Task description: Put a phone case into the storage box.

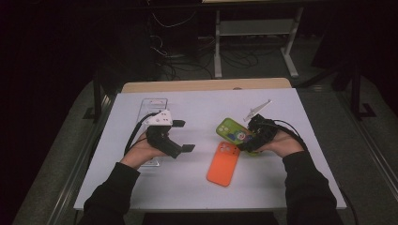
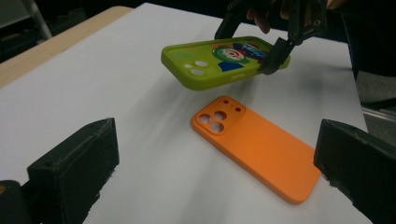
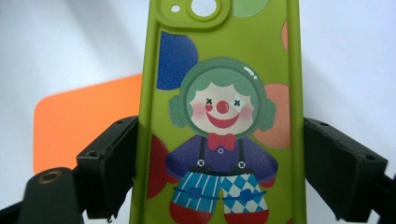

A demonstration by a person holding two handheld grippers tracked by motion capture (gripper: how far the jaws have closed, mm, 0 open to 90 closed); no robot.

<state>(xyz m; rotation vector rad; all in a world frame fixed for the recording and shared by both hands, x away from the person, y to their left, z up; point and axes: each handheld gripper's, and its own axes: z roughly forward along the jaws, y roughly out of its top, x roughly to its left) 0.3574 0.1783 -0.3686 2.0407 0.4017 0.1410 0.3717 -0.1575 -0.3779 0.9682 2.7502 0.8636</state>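
My right gripper (image 1: 248, 137) is shut on a green phone case with a clown picture (image 1: 233, 131), its jaws pressing on the case's two long sides (image 3: 219, 121). The case hangs level above the white table (image 1: 197, 178), as the left gripper view shows (image 2: 219, 63). An orange phone case (image 1: 224, 163) lies flat on the table just below and in front of it, camera cut-outs facing up (image 2: 259, 144). My left gripper (image 1: 184, 136) hovers over the table's left half, jaws wide open and pointing toward the cases, nothing between them.
A clear plastic tray (image 1: 154, 104) lies at the back left behind my left hand. A small clear piece (image 1: 257, 110) sits near the back right. Beyond the white sheet a wooden table edge (image 1: 206, 85) shows, with cables and desk legs on the dark floor.
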